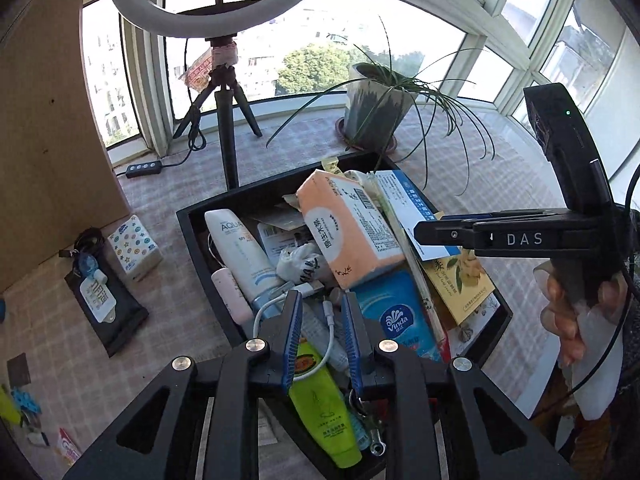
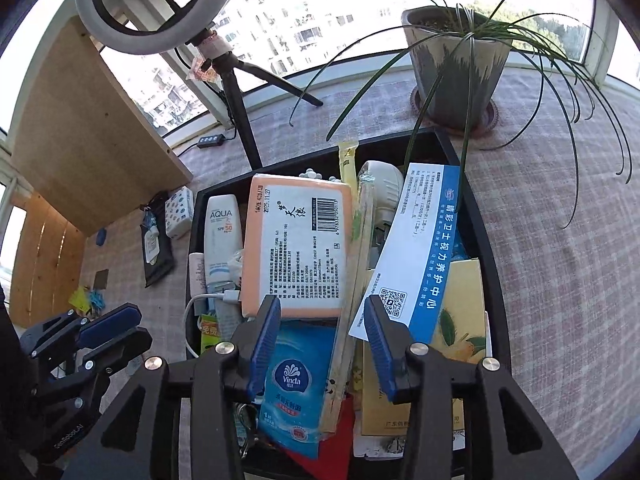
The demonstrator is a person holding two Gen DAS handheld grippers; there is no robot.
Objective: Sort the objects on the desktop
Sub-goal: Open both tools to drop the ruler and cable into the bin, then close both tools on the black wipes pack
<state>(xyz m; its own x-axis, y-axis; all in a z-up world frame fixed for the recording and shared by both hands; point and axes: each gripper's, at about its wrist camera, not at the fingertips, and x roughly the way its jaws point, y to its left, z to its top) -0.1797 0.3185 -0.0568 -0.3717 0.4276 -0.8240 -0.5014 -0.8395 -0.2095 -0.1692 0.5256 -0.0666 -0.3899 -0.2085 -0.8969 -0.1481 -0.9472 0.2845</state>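
Observation:
A black tray is heaped with desk items: an orange tissue pack, a blue Vinda tissue pack, a white AQUA tube, a green tube, a white cable, a blue-and-white leaflet and a yellow box. My left gripper is open and empty, hovering over the cable at the tray's near side. My right gripper is open and empty above the Vinda pack; in the left wrist view it hangs over the tray's right side.
A ring light on a tripod and a potted plant stand behind the tray. Left of the tray lie a black wipes pack and a small patterned tissue pack. A wooden board stands at the left.

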